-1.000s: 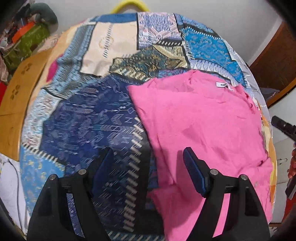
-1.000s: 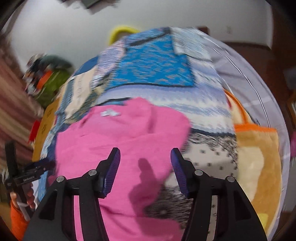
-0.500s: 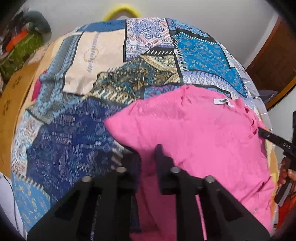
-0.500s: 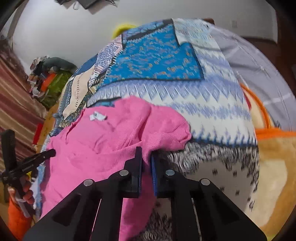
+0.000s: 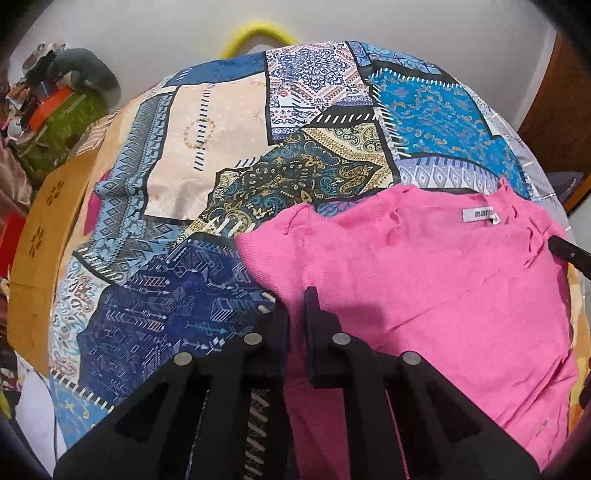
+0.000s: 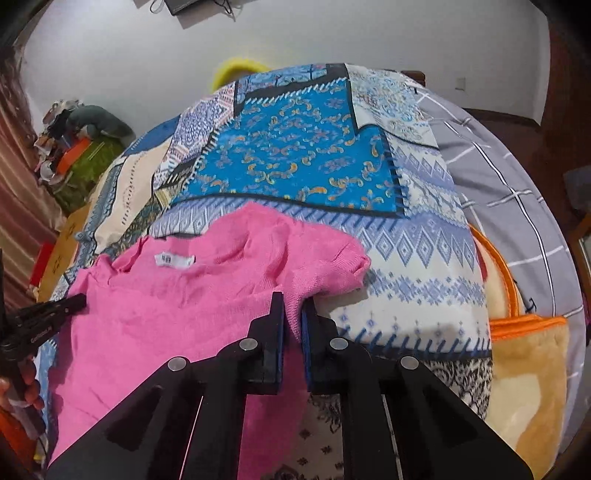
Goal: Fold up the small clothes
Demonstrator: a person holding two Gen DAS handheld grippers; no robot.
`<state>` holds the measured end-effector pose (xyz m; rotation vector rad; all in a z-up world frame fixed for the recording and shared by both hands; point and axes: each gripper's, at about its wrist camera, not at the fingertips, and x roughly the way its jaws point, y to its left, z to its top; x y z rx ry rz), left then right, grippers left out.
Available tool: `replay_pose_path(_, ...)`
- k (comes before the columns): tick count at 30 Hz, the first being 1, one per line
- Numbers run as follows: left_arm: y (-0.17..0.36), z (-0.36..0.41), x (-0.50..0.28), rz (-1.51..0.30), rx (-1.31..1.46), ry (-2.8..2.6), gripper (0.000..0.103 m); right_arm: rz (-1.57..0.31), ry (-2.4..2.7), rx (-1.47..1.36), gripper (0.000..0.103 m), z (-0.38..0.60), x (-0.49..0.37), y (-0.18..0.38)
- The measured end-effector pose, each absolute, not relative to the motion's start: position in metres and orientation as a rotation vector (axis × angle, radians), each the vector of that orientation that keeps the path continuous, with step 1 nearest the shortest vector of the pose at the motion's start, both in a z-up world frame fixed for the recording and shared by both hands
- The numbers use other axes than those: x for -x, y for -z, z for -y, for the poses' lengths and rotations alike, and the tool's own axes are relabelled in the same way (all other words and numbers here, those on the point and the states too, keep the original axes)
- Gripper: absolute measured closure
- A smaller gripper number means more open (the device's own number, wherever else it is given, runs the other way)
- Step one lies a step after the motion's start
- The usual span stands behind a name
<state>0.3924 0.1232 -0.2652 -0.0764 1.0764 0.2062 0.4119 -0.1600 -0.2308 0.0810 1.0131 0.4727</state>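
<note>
A pink knit top (image 5: 424, 280) with a white neck label (image 5: 478, 215) lies on a patchwork bedspread (image 5: 229, 147). My left gripper (image 5: 295, 299) is shut on the top's left side edge, below its short sleeve. In the right wrist view the same pink top (image 6: 177, 302) shows with its label (image 6: 173, 259) at the neckline. My right gripper (image 6: 292, 306) is shut on the top's right side edge, below the right sleeve (image 6: 328, 266). The cloth is lifted a little at both pinches. Each gripper's tip shows at the edge of the other's view.
An orange and cream blanket (image 6: 528, 362) lies at the bed's right side, beside a grey checked sheet (image 6: 509, 192). A wooden bed rail (image 5: 40, 251) runs along the left. A pile of clutter (image 5: 55, 110) sits far left. A yellow hoop (image 5: 258, 33) stands behind the bed.
Both grippers went from open to shut on the pink top's side edges. Since then they have drawn the cloth up and forward, and the sleeves have bunched.
</note>
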Motion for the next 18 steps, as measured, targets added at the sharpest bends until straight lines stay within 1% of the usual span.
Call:
replay_pose_path(4, 0.259, -0.117, -0.383, -1.104, 0.056, -0.196, 0.094, -1.039, -0.481, -0.087, 0.094, 0.168, -0.397, 0.221)
replay_pose_path(7, 0.249, -0.114, -0.370, -1.118, 0.060, -0.177, 0.090, -1.047, -0.498, -0.103, 0.085, 0.178, -0.381, 0.208)
replay_pose_path(8, 0.245, -0.112, -0.365, -1.114, 0.051, -0.176, 0.087, -1.043, -0.501, -0.104, 0.079, 0.178, -0.376, 0.205)
replay_pose_path(9, 0.238, -0.110, -0.357, -1.104, 0.037, -0.171, 0.081, -1.034, -0.504, -0.099, 0.076, 0.182, -0.368, 0.198)
replay_pose_path(10, 0.233, -0.108, -0.351, -1.097, 0.029, -0.170, 0.077, -1.028, -0.505, -0.092, 0.069, 0.183, -0.362, 0.193)
replay_pose_path(11, 0.226, -0.107, -0.344, -1.083, 0.021, -0.169, 0.070, -1.019, -0.507, -0.080, 0.063, 0.185, -0.355, 0.187)
replay_pose_path(12, 0.219, -0.106, -0.337, -1.068, 0.016, -0.169, 0.064, -1.011, -0.507, -0.065, 0.060, 0.186, -0.348, 0.181)
replay_pose_path(14, 0.206, -0.105, -0.323, -1.039, 0.011, -0.166, 0.057, -0.991, -0.507, -0.022, 0.060, 0.189, -0.332, 0.168)
replay_pose_path(15, 0.200, -0.105, -0.317, -1.028, 0.011, -0.165, 0.053, -0.982, -0.506, -0.002, 0.057, 0.190, -0.325, 0.163)
replay_pose_path(16, 0.191, -0.104, -0.308, -1.011, 0.012, -0.163, 0.051, -0.969, -0.503, 0.022, 0.054, 0.192, -0.316, 0.156)
replay_pose_path(17, 0.186, -0.104, -0.303, -1.001, 0.014, -0.163, 0.048, -0.957, -0.486, 0.038, 0.045, 0.193, -0.310, 0.151)
replay_pose_path(18, 0.180, -0.105, -0.297, -0.991, 0.015, -0.164, 0.045, -0.934, -0.477, 0.056, 0.041, 0.195, -0.300, 0.144)
